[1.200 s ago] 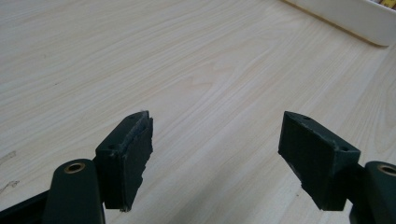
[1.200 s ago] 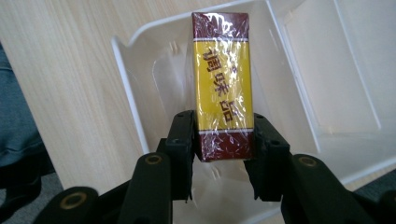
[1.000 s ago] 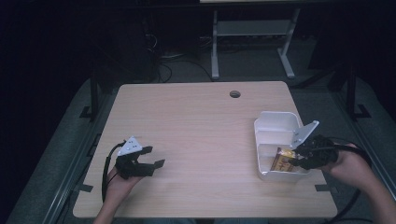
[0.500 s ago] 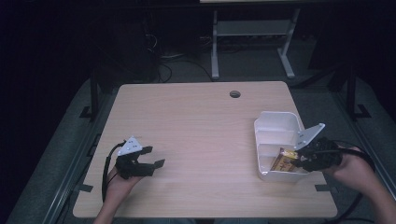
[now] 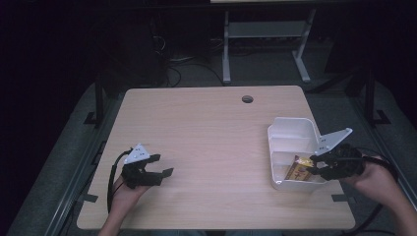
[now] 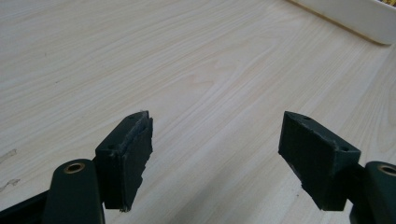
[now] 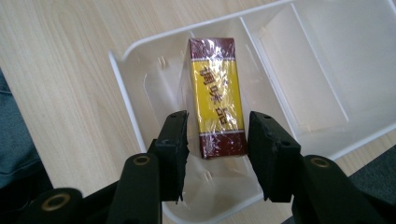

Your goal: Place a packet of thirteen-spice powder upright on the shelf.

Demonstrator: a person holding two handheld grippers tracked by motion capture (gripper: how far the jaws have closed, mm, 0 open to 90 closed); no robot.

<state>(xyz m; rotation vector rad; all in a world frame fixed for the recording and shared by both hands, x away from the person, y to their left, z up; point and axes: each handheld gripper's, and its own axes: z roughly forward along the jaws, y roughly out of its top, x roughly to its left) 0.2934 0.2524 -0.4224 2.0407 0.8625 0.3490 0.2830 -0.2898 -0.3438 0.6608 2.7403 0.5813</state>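
A yellow and dark red wrapped packet [image 5: 297, 170] [image 7: 217, 93] lies flat in the near compartment of a white divided bin [image 5: 290, 123] [image 7: 130, 93] at the table's right side. My right gripper [image 5: 312, 164] [image 7: 218, 140] is open, its jaws standing either side of the packet's near end with small gaps. My left gripper [image 5: 163, 164] [image 6: 215, 140] is open over bare wood at the table's front left, with nothing between its jaws.
The light wooden table [image 5: 206, 128] has a round cable hole [image 5: 247, 99] near its far edge. The bin's other compartments hold nothing. A white metal stand [image 5: 265, 34] is on the floor behind the table. The bin's edge [image 6: 345, 18] appears in the left gripper view.
My right gripper has drawn back a little towards the table's right front, and the packet now lies in the bin's near compartment. The left gripper has not moved.
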